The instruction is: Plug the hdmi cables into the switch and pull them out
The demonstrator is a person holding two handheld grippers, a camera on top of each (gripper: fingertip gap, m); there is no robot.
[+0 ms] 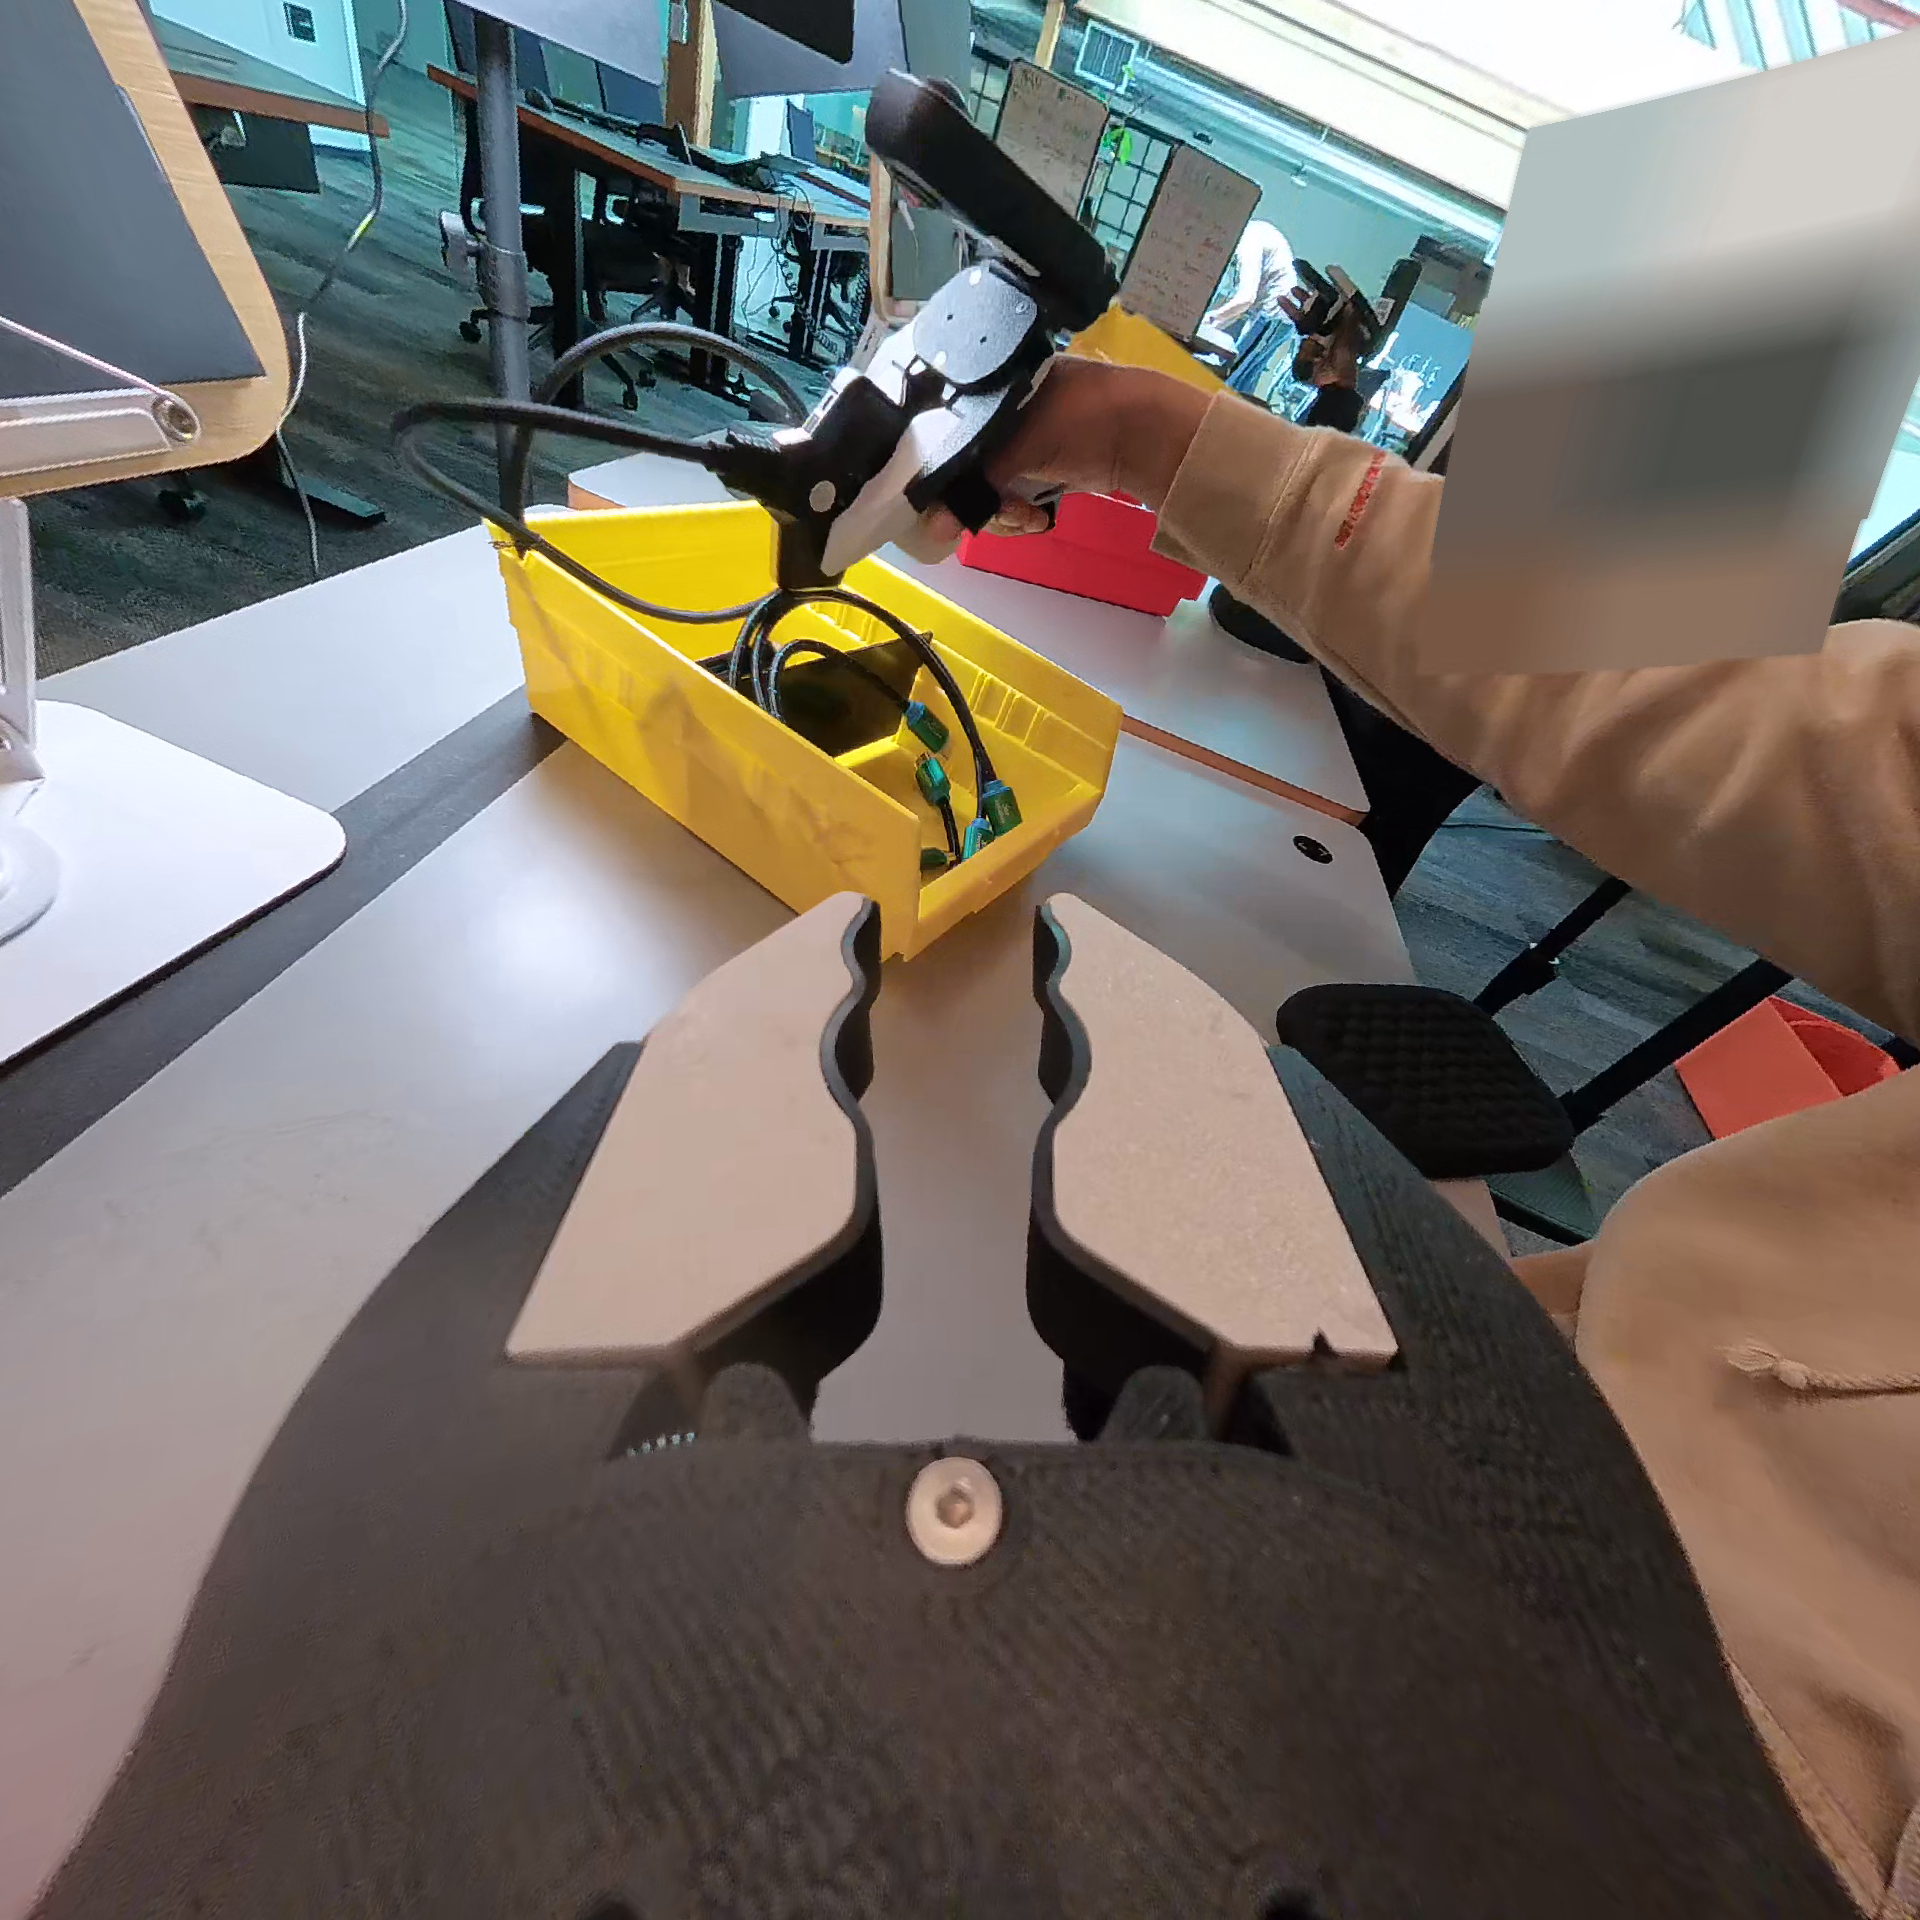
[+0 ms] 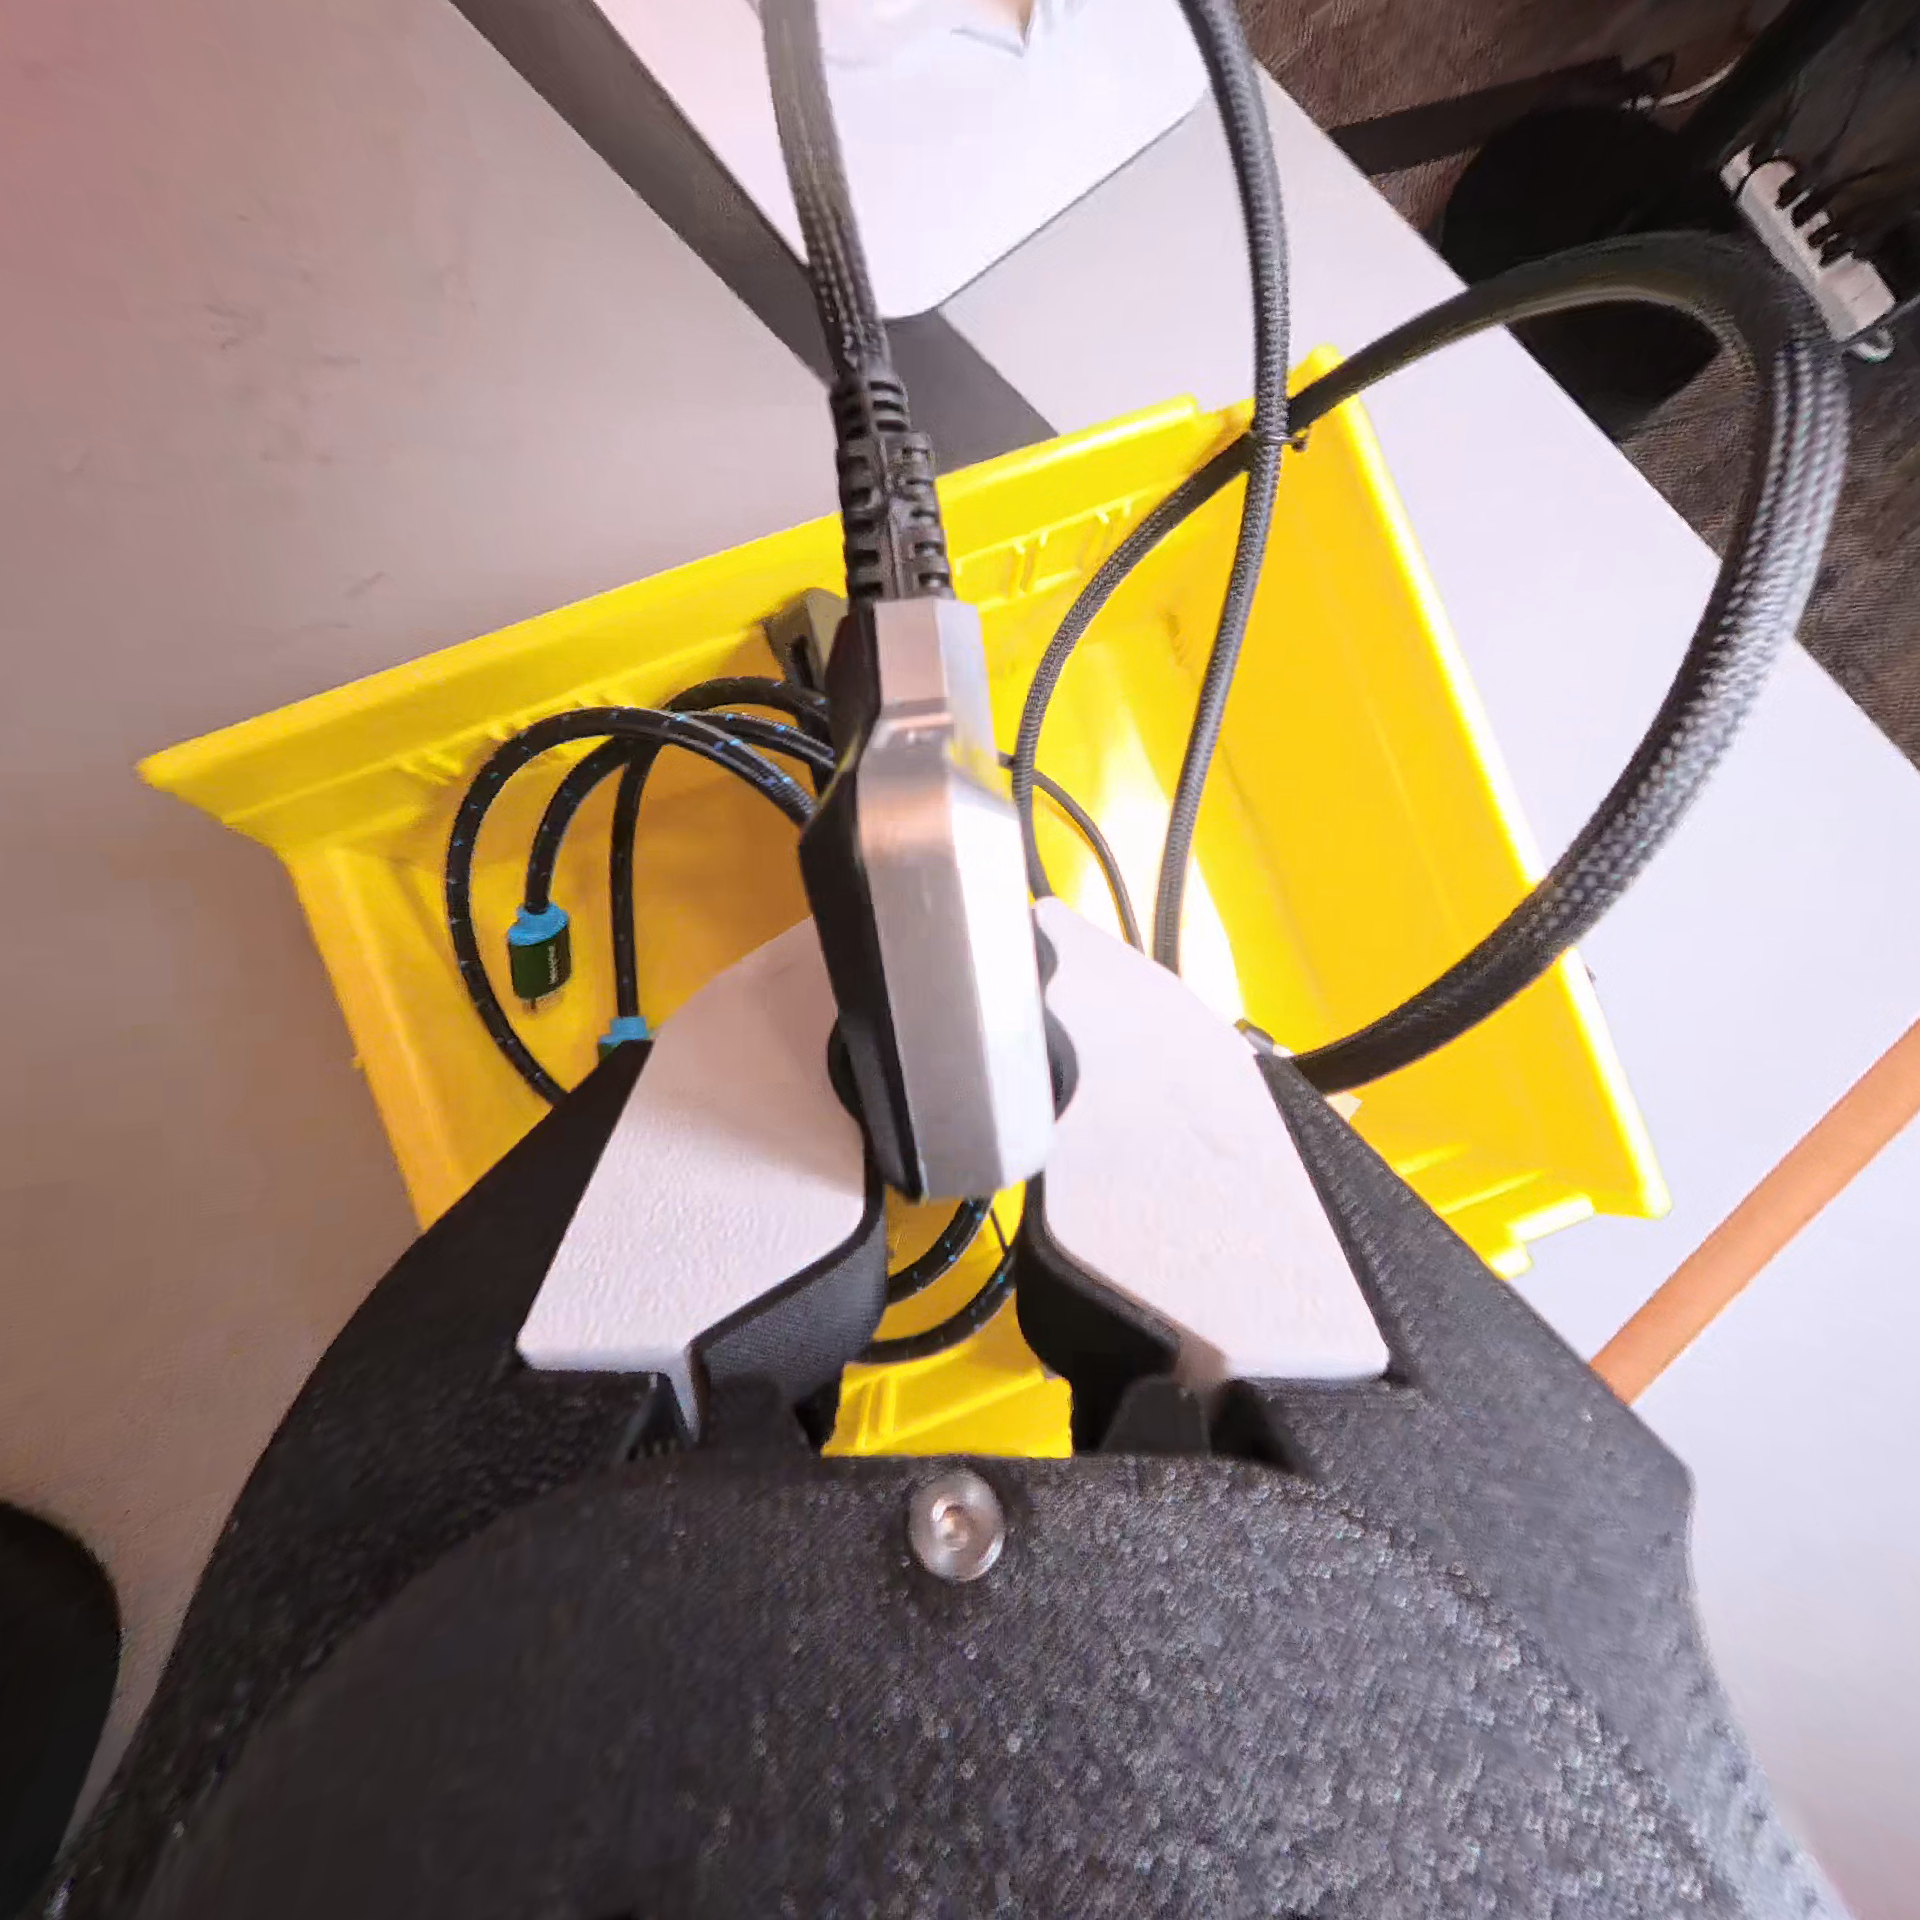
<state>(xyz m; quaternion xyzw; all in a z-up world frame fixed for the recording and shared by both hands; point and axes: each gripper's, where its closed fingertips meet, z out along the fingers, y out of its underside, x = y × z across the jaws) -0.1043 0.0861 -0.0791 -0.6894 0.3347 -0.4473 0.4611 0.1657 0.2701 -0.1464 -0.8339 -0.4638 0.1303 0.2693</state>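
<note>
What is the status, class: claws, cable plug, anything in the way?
Left claw open, empty, over the grey table. Right claw shut on silver metal HDMI plug, above yellow plastic bin. Black braided cables looped around it.

A: Bin (image 2: pixel 1455 790)? 
B: Glossy yellow plastic. Cable (image 2: pixel 1621 831) w/ black braided cloth sleeve; plug shell (image 2: pixel 956 935) brushed metal.
A: Table (image 1: pixel 312 1195)?
B: Smooth matt grey. Finger pads (image 1: pixel 727 1143) pale, matt, grainy; gripper body rough black.

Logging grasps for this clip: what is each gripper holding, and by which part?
The right gripper clamps a silver switch by its flat sides near the cable-free end, above the yellow bin. The left gripper is open and empty.
</note>
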